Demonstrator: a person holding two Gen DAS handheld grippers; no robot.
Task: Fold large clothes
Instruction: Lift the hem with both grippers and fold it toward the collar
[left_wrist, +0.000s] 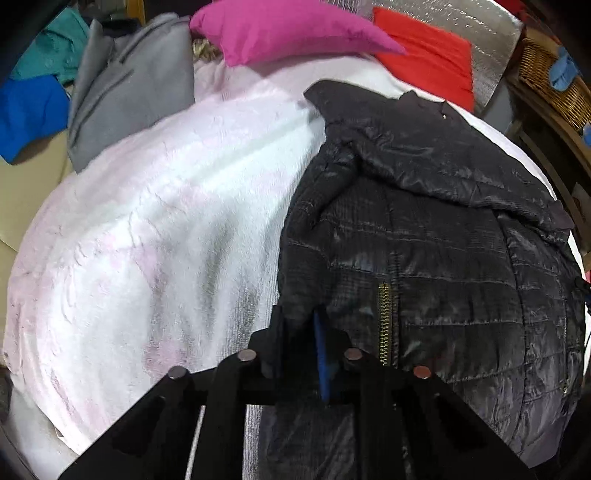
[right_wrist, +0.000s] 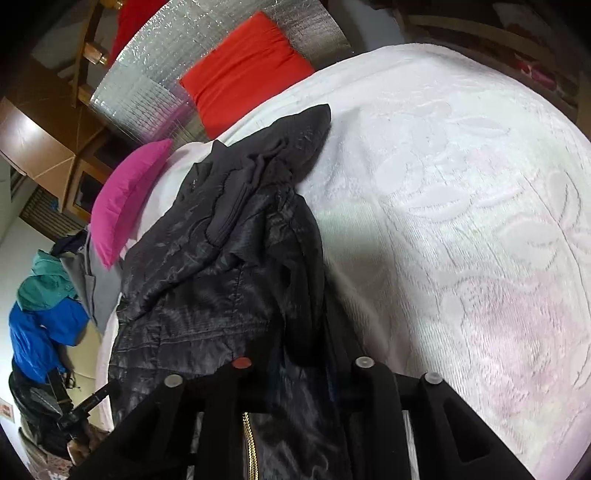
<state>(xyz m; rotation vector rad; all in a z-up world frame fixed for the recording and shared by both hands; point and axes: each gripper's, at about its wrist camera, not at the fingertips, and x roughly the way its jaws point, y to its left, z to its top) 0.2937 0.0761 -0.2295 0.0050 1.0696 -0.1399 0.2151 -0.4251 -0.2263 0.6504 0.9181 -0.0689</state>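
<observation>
A black quilted jacket (left_wrist: 424, 229) of glossy, crinkled synthetic cloth, with a brass-coloured metal zip (left_wrist: 385, 317), lies on a white bedspread (left_wrist: 147, 229) of soft, matt, embossed plush. Far behind, shiny silver foil (right_wrist: 155, 77).

The right claw (right_wrist: 295, 373) pinches the black quilted jacket (right_wrist: 221, 266) at lower centre of the frame; white bedspread (right_wrist: 461, 221) fills the right.

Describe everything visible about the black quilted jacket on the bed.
The black quilted jacket is shiny, puffy and stitched in horizontal bands, with a gold-toothed zipper down its front. It lies crumpled on the white embossed bedspread, a sleeve or hood bunched over its upper part. The left gripper is shut on its near edge; the right gripper has fabric bunched between its fingers.
</observation>
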